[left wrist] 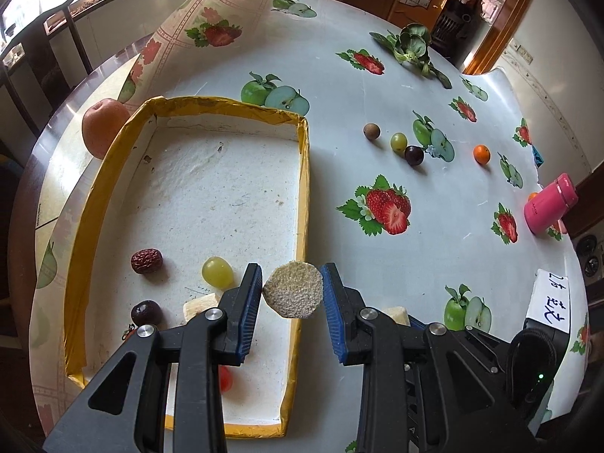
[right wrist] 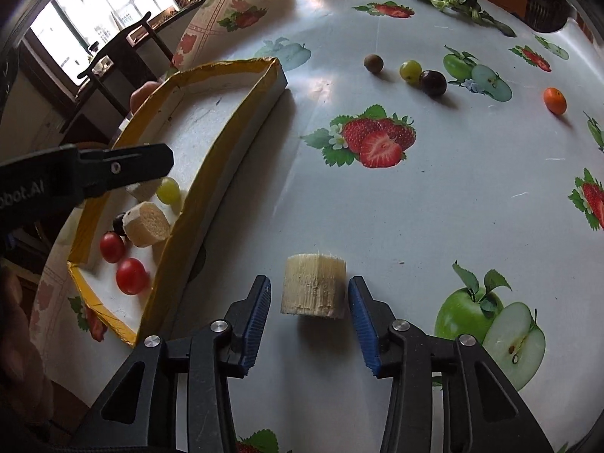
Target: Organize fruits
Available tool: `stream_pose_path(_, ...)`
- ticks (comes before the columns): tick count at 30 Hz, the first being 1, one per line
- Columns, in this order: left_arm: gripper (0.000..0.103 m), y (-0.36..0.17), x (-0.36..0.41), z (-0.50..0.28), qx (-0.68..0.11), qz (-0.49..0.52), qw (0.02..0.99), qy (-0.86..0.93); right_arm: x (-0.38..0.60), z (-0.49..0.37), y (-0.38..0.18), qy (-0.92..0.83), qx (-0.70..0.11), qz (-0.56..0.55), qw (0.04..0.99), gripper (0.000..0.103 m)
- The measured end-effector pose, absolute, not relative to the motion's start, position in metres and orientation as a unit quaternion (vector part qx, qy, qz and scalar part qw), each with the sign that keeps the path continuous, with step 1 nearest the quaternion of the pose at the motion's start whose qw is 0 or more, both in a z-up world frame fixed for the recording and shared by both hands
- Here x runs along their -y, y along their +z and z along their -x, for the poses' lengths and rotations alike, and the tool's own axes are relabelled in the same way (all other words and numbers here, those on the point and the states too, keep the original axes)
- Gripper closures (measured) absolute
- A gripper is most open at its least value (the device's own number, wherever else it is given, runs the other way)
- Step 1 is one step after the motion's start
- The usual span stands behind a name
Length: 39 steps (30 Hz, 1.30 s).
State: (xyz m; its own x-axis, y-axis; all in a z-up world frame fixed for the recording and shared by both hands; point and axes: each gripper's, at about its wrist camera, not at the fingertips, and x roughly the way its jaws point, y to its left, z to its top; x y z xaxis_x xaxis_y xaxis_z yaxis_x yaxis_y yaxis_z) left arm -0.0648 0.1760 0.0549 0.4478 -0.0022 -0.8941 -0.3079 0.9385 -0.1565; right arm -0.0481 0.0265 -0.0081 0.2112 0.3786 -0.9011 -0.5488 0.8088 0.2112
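My left gripper point(left wrist: 292, 294) holds a pale sugarcane chunk point(left wrist: 293, 290) between its blue pads, over the right rim of the yellow-edged tray point(left wrist: 302, 173); the chunk also shows in the right wrist view point(right wrist: 147, 224). In the tray lie a red date point(left wrist: 146, 261), a green grape point(left wrist: 217, 272), a dark grape point(left wrist: 145, 312) and two cherry tomatoes point(right wrist: 131, 275). My right gripper point(right wrist: 309, 294) is open around a second sugarcane chunk point(right wrist: 313, 290) that lies on the table. A longan point(right wrist: 373, 63), green grape point(right wrist: 410, 71), dark grape point(right wrist: 433, 82) and small orange point(right wrist: 555, 100) lie farther off.
An apple point(left wrist: 104, 126) sits behind the tray's left side. Leafy greens point(left wrist: 411, 49) lie at the far edge. A pink bottle point(left wrist: 549, 204) lies at the right edge. The fruit-print cloth point(left wrist: 415, 245) covers the round table and is folded up at the back.
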Motion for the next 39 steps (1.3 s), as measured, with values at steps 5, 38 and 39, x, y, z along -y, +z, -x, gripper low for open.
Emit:
stream_pose_path(5, 0.073, 0.055, -0.182, 0.068, -0.516, 0.155, 0.837, 0.094, -0.023, 0.053, 0.003, 0.305, -0.538, 0.072, 0.783, 0.069)
stream_pose_path(38, 0.073, 0.041, -0.216, 0.072, -0.525, 0.169, 0.827, 0.106, -0.071, 0.049, 0.054, 0.359, -0.499, 0.05, 0.787, 0.069)
stream_pose_path(39, 0.073, 0.04, -0.216, 0.072, -0.526, 0.169, 0.827, 0.107, -0.072, 0.049, 0.054, 0.36, -0.499, 0.049, 0.787, 0.069)
